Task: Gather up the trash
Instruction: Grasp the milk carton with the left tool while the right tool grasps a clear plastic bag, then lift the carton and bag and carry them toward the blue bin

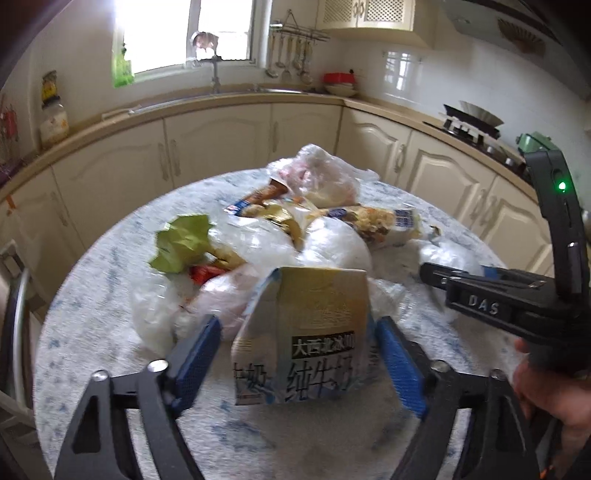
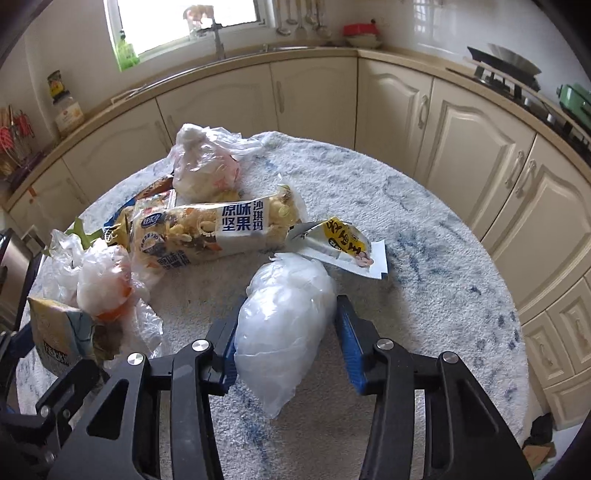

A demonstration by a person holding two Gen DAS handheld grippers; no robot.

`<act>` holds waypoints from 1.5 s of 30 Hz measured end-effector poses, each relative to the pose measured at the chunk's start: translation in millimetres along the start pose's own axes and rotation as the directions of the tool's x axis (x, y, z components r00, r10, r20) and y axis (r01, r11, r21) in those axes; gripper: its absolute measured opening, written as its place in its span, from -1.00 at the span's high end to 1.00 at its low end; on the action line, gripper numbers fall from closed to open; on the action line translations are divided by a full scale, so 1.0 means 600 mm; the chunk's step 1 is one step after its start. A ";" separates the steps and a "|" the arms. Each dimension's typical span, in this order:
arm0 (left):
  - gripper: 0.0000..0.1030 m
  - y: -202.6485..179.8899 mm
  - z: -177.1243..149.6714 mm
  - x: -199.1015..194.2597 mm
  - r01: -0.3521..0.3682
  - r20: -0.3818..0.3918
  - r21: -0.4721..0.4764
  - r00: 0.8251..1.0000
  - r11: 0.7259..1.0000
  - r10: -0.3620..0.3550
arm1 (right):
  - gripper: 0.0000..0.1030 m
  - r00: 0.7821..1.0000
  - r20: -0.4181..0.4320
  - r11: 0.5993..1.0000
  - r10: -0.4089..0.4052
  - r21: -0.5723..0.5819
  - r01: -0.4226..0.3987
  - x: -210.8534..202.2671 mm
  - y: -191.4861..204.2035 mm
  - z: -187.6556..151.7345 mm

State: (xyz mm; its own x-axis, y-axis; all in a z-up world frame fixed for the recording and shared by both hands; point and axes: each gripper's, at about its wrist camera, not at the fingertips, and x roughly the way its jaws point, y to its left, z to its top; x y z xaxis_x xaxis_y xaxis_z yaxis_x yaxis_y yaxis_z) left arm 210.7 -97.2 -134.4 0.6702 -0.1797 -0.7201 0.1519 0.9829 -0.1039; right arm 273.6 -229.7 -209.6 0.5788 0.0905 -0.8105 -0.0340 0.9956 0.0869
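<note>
- Two grippers are down over a round worktop [image 2: 424, 236] strewn with rubbish; its cover is a nubbly, towel-like cloth, white mottled with blue.
- Left gripper [image 1: 299, 360]: a squashed milk carton [image 1: 303, 332] stands between its blue ribbed fingers [image 1: 197, 360], long axis running away from the camera and tilted up, the folded top toward the heap. The fingers are partly open; a sliver of gap shows on each side, so no firm hold can be confirmed.
- Right gripper [image 2: 288, 341]: a crumpled, translucent white plastic bag [image 2: 284, 332] lies lengthwise between its fingers [image 2: 351, 350], long axis pointing away from the camera and a little to the right. The fingers are about half open and sit against the bag's flanks; whether they actually squeeze it I cannot tell.
- Just beyond the bag lies a torn yellow-and-white foil sachet [image 2: 343, 243], and behind that a long glossy snack wrapper [image 2: 218, 229] with blue lettering lies crosswise.
- Farther back sits a knotted clear bag [image 2: 205, 166] with pinkish contents; at left, more filmy bags and a green leaf scrap [image 1: 183, 240].
- Cream panelled kitchen cabinets [image 2: 399, 107] curve round behind, under a beige counter with a sink tap, a bright window [image 1: 184, 33], hanging utensils [image 1: 291, 55] and a hob [image 1: 472, 125] at right.
</note>
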 end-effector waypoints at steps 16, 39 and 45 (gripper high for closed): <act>-0.46 0.029 0.101 0.088 -0.016 0.012 -0.047 1.000 0.999 0.016 | 0.13 0.997 0.029 0.998 0.068 0.011 -0.068 -0.050 -0.006 -0.035; -0.49 0.061 0.097 0.105 -0.014 -0.003 -0.042 1.000 0.999 0.014 | 0.13 0.988 0.082 0.991 0.133 -0.007 -0.133 -0.133 -0.007 -0.083; -0.49 0.036 0.058 0.051 0.022 0.052 -0.025 0.998 0.999 -0.021 | 0.13 0.985 0.123 0.992 0.121 0.012 -0.123 -0.168 -0.030 -0.085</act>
State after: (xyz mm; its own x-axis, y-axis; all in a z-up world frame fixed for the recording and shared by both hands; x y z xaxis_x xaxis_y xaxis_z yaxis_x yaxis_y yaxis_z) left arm 259.8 -82.7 -134.5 0.7038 -0.2016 -0.6812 0.1481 0.9795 -0.1369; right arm 174.4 -255.8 -158.8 0.6660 0.2069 -0.7167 -0.0956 0.9765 0.1931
